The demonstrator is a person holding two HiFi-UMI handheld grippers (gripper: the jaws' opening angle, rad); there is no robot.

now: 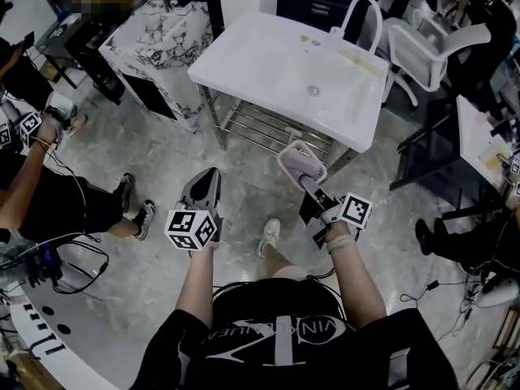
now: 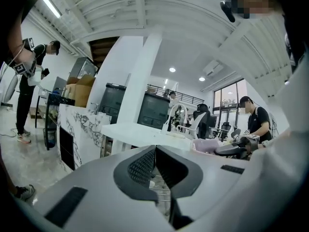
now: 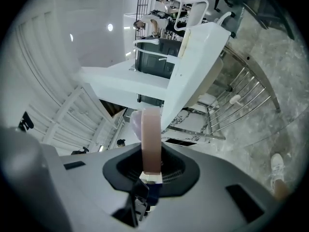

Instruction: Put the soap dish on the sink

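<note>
Close in front of the person's body, both grippers are held out over the tiled floor. The left gripper has its jaws pressed together with nothing between them, so it takes no part in the carry. The right gripper is pinched narrow on the soap dish — a pale lilac-pink dish gripped by one end, which its own view shows edge-on between the pads. The dish is in the air, short of the front edge of the sink and over the metal rack beneath it, so it touches nothing but the jaws. Further off, the white sink stands with a bare basin around its drain, and the curved tap rises at the far rim. By my reading, the pick-up is done and the dish is most of the way there — what remains is to bring it over the rim, set it flat on the sink's surface and let the jaws go.
</note>
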